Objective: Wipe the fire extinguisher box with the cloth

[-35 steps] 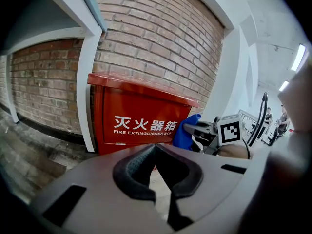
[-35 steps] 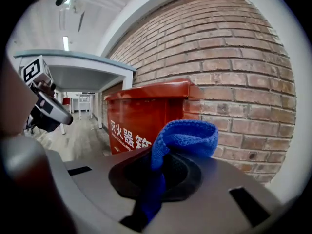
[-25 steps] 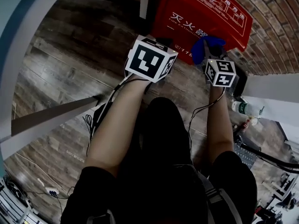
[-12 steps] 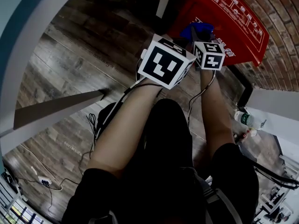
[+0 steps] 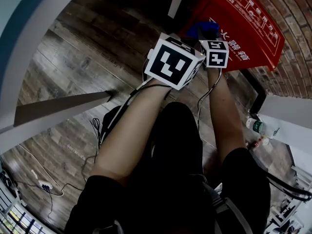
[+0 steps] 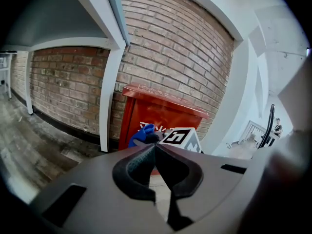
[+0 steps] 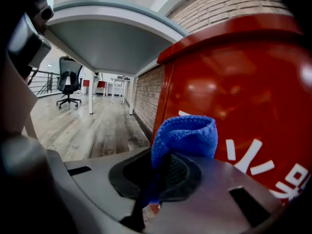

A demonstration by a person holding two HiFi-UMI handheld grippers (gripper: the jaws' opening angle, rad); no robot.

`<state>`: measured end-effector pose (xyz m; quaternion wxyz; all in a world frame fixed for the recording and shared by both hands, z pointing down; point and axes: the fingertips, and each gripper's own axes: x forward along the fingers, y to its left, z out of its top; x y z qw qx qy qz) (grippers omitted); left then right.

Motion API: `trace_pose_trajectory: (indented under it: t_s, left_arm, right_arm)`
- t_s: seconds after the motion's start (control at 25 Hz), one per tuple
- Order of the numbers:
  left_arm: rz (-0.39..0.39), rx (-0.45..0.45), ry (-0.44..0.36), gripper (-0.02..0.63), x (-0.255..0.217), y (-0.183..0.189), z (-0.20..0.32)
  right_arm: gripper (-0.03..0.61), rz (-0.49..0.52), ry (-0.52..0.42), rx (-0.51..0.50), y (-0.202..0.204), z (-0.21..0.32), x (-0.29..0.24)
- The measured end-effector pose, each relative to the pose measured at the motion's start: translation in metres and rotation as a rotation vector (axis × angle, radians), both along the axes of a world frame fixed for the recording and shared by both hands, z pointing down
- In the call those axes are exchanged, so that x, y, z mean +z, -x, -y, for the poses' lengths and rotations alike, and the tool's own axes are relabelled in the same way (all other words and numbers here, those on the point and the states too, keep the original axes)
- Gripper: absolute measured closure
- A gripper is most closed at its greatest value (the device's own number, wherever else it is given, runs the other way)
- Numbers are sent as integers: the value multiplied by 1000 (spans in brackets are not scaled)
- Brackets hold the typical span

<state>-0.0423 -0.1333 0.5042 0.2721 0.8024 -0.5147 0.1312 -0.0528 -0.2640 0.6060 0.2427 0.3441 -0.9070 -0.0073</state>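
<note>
The right gripper (image 7: 161,160) pinches the blue cloth (image 7: 187,133) between its fingers at the red front of the fire extinguisher box (image 7: 243,77) — near the box's edge, with open wooden floor (image 7: 78,126) beyond. The left gripper (image 6: 155,147) hangs just beside it, fingers pressed together and empty.

Black sleeves (image 5: 95,199), black-white marker cubes (image 5: 174,61), dark cables (image 5: 113,112).

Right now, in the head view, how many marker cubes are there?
2: one cube at centre; a second cube just right of it, before the fire extinguisher box.
</note>
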Motion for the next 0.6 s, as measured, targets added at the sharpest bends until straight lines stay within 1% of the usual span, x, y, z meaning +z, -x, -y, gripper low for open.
trace_pose_trajectory:
  t_s: [0.16,0.4,0.6]
  left_arm:
    - [-16,-15,7,619,-1,1,4]
    - [16,44,11,620,3,-18,4]
    - [1,73,23,618,8,-34,8]
  right_arm:
    - [537,-24,20,30,-38,-2,14]
    - [537,-37,27,72,-90,-8,14]
    - [537,-61,32,105,-138,-17,11]
